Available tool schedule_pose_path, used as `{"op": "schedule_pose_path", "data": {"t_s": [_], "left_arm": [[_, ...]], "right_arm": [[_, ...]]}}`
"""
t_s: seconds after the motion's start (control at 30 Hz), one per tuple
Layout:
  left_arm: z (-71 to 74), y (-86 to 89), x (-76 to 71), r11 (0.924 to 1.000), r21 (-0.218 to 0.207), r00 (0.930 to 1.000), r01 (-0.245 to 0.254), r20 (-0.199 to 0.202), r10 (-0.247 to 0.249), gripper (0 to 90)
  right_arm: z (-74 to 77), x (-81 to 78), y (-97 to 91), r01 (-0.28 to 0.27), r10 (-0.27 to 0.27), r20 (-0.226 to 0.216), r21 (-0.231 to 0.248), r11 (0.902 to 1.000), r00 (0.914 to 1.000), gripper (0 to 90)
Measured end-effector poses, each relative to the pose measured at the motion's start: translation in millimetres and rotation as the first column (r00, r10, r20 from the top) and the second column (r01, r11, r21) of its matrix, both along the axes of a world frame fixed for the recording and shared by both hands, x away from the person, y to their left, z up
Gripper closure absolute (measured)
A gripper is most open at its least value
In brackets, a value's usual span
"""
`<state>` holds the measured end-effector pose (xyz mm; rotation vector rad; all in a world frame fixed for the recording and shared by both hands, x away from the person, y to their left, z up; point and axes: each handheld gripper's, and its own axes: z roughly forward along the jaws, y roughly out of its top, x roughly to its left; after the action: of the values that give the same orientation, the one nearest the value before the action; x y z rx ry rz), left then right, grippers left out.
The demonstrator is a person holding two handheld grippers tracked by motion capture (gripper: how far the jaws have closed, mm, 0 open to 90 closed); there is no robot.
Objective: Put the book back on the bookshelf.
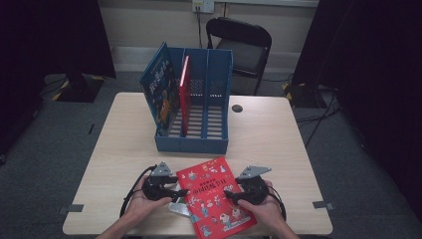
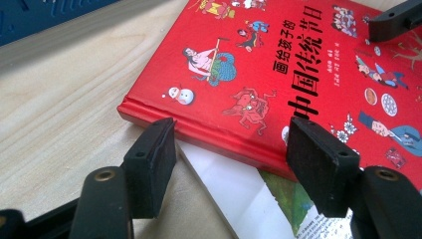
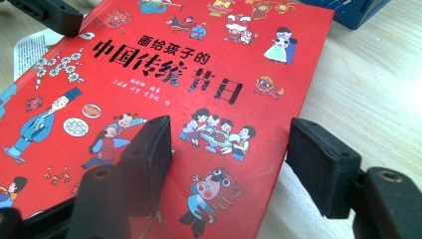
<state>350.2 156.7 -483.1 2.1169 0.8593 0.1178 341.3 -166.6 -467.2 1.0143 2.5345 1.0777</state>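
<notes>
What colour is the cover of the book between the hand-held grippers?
Red, with small cartoon figures and black characters on the book; clearest in the right gripper view.

A blue file rack (image 1: pixel 199 142) with three slots stands at the middle of the pale wooden bench (image 1: pixel 109 139). A blue picture book (image 1: pixel 158 92) leans in its left slot, a thin red book (image 1: pixel 184 94) stands upright beside it. Behind the bench is a black folding chair (image 1: pixel 244 50).

red book (image 1: pixel 215 196) near corner cut off by bottom edge, white booklet (image 2: pixel 234 189) mostly hidden beneath it
</notes>
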Motion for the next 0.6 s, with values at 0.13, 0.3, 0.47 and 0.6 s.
{"op": "schedule_pose_path", "data": {"t_s": [0.13, 0.3, 0.47, 0.6], "left_arm": [[0.5, 0.5, 3.3, 0.9999, -0.01, 0.9999, -0.01, 0.009, 0.01, 34.9], [-1.6, 1.8, 14.8, 0.9981, -0.024, 0.998, -0.056, 0.026, 0.057, 34.7], [-2.1, 4.3, 15.4, 0.998, -0.033, 0.9981, -0.054, 0.026, 0.055, 37.9], [-0.5, 6.3, 12.0, 0.9963, -0.068, 0.9986, -0.052, -0.003, 0.052, 42.3]], "right_arm": [[1.1, 0.1, 2.7, -0.001, 0.001, 0.017, -0.001, 1.0, 0.9999, 35.6], [1.6, -1.1, 8.1, -0.025, 0.025, 0.023, 0.001, 0.9997, 0.9994, 36.6], [-1.1, 3.2, 7.6, -0.021, 0.021, 0.02, 0.014, 0.9997, 0.9996, 35.3], [-3.1, 11.1, 10.3, -0.012, 0.012, 0.01, 0.024, 0.9996, 0.9999, 32.3]]}}
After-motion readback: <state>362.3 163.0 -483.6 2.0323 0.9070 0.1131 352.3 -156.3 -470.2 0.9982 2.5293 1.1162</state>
